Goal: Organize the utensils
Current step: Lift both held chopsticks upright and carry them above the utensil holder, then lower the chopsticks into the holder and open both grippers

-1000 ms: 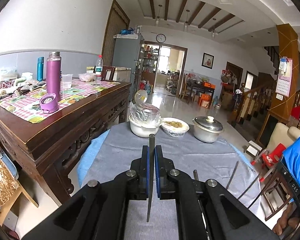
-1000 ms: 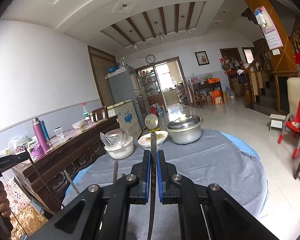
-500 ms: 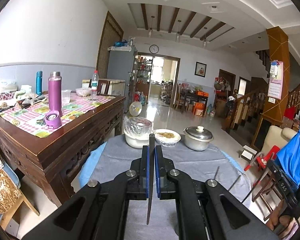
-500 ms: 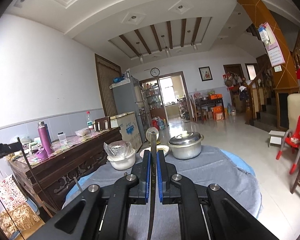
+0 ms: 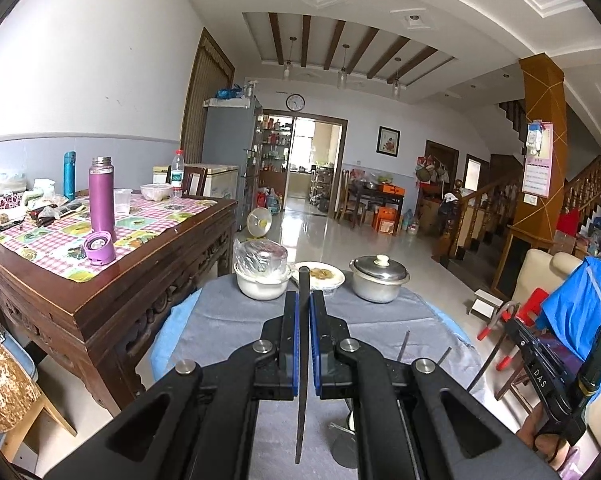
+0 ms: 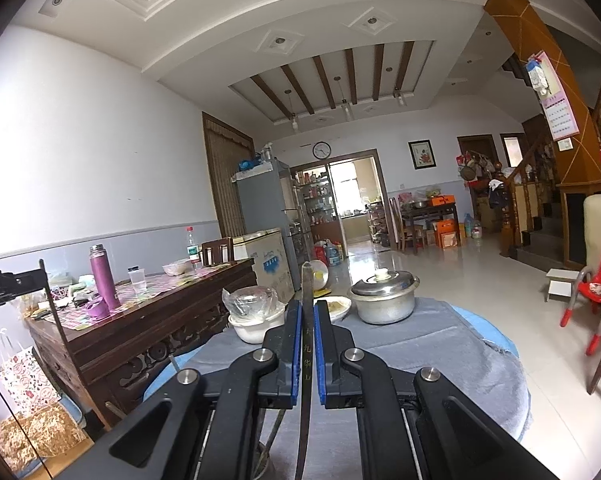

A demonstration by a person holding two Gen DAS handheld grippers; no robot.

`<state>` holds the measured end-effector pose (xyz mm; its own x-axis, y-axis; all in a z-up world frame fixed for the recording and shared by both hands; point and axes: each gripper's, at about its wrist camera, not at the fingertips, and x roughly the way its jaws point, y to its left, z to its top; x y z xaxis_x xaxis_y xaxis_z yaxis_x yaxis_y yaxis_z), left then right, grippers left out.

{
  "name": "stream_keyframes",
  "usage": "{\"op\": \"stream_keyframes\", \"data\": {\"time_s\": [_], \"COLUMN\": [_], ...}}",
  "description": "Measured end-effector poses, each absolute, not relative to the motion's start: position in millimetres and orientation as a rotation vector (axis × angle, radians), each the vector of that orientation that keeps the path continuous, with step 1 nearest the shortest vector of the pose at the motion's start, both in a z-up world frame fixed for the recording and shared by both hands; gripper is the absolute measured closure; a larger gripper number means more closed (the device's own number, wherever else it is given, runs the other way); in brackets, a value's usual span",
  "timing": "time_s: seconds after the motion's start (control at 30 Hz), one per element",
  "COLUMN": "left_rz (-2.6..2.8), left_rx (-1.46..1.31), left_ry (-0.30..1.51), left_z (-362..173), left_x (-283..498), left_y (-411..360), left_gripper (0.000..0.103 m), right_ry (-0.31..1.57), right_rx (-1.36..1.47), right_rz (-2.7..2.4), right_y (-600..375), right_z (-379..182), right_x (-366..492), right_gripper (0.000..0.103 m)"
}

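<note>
1. A round table [image 5: 228,320] under a grey cloth fills the lower middle of both wrist views, with a blue cover showing at its edge.
2. A dark carved wooden sideboard [image 5: 112,300] stands just beside the table on the left and carries a checked mat, a purple flask [image 5: 101,196], a clear cup and a water bottle.
3. At the far side of the table sit a lidded metal pot [image 5: 378,278], a white bowl [image 5: 260,282] covered with clear plastic, and between them a plate of food [image 5: 325,274].
4. The left gripper [image 5: 305,308] has its blue-padded fingers pressed together on a dark chopstick [image 5: 301,400], which points forward over the cloth toward the plate.
5. The right gripper [image 6: 308,316] has its fingers clamped on another chopstick [image 6: 306,380], a dark one with small gold characters, whose tip rises past the fingers toward the pot [image 6: 384,296].
6. More thin dark sticks [image 5: 402,346] show at the right of the left wrist view, near the other gripper; whether they rest on the cloth cannot be told.
</note>
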<state>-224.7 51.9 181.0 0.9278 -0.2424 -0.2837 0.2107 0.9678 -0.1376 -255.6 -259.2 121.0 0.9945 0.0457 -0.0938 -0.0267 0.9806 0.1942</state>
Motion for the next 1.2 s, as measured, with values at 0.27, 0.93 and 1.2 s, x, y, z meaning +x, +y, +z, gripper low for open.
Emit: {"op": "stream_keyframes", "data": {"time_s": [0.27,0.93,1.2], "left_rz": [-0.241,-0.271,-0.319], "left_rx": [-0.096,-0.063,-0.072], "left_ry": [0.333,0.35,0.339], "left_z": [174.0,172.3,182.6], "left_x": [-222.9,-225.1,-227.1], "left_y": [41.5,18.8,10.8], "left_gripper": [0.098,0.098,0.098], "right_ry": [0.089,0.035,0.006], "right_rx": [0.192,0.2,0.223], "right_rz": [0.058,0.117,0.139], "right_y": [-251.7,-237.5,-239.7], "right_z": [125.8,142.6,149.5], "right_x": [-261.0,-274.5,-279.6], "right_gripper": [0.096,0.096,0.096]}}
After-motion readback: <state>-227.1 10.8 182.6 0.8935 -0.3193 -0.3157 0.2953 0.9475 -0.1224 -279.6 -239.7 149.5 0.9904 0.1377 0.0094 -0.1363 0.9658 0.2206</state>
